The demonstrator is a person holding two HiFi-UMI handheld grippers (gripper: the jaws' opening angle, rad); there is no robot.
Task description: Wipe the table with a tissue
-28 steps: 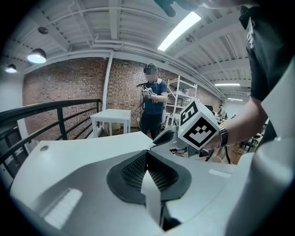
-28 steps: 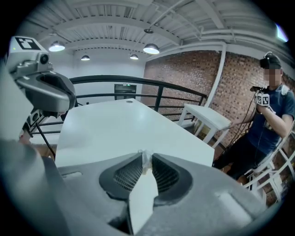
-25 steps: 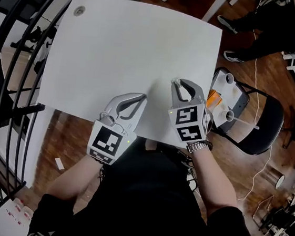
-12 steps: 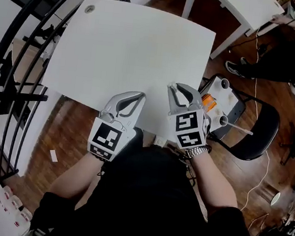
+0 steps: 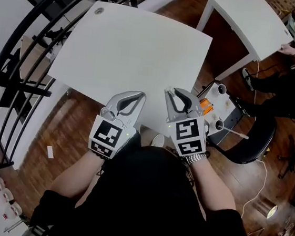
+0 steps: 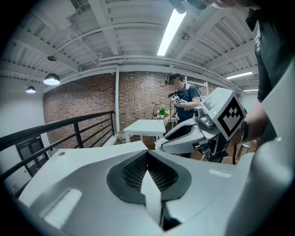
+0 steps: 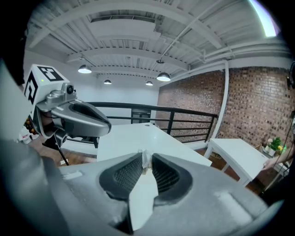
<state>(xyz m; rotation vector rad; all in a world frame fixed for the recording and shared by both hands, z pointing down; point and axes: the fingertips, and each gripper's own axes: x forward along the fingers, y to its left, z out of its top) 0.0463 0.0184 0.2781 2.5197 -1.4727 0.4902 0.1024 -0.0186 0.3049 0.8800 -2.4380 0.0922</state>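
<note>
— What shows?
— A white table (image 5: 129, 49). At its near edge, the left gripper (image 5: 141, 95), jaws closed and empty. The right gripper (image 5: 169, 91) pinches a small tissue (image 7: 145, 160) at its tips.
— How will it handle?
— Likely light, soft, easily torn; grip the bunched part.

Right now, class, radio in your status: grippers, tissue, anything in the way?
Left gripper shut, empty, at the table's near edge. Right gripper shut on a small tissue scrap at its tips. Nothing in the way on the table.
</note>
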